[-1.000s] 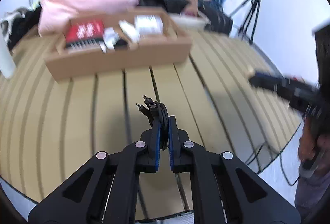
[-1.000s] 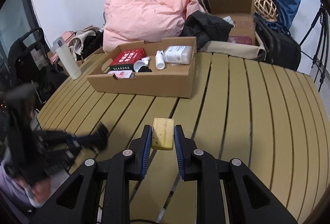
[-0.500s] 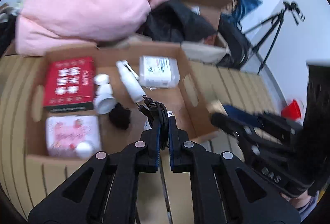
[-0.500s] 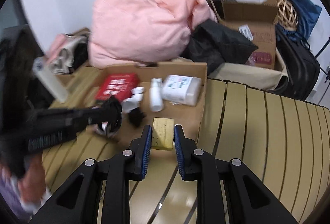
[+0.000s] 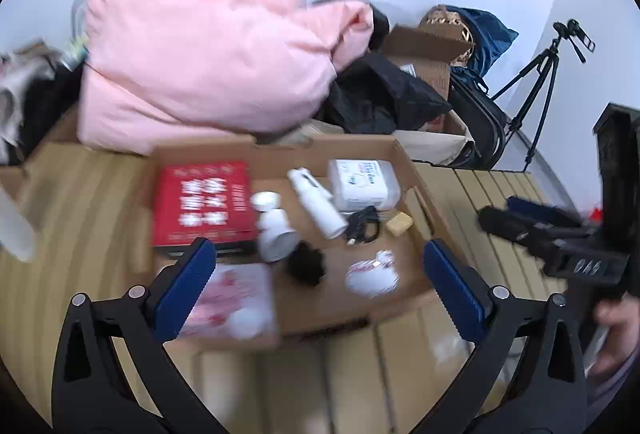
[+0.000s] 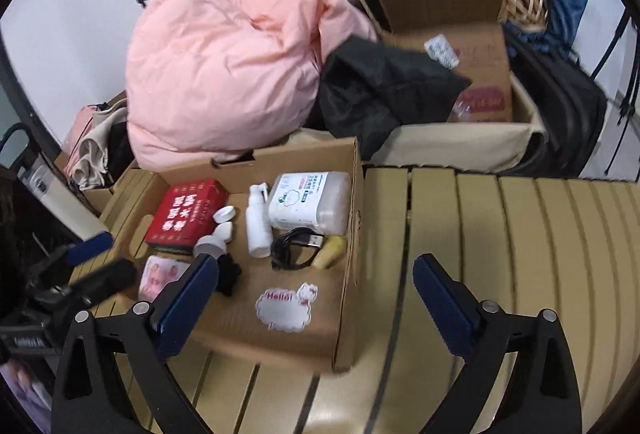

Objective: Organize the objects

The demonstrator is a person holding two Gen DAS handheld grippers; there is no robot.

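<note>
A shallow cardboard box (image 5: 344, 308) (image 6: 348, 274) sits on the slatted table. In it lie a black coiled cable (image 5: 362, 228) (image 6: 294, 244) and a yellow block (image 5: 399, 224) (image 6: 331, 254), side by side near the box's right wall. My left gripper (image 5: 316, 288) is open and empty above the box's near edge. My right gripper (image 6: 316, 304) is open and empty, over the box's near right corner. The right gripper also shows in the left wrist view (image 5: 532, 230), and the left gripper shows in the right wrist view (image 6: 92, 266).
The box also holds a red book (image 5: 204, 202), a white spray bottle (image 5: 316, 208), a wipes pack (image 5: 362, 184), white caps (image 5: 274, 230), a black clump (image 5: 306, 262), a Hello Kitty sticker (image 6: 286, 308). A pink duvet (image 6: 228, 74), black jacket (image 6: 380, 90), another carton (image 6: 452, 34) stand behind.
Both grippers have opened. The cable has left my left gripper and the yellow block my right; both now lie in the box. Both grippers have moved in over the box.
</note>
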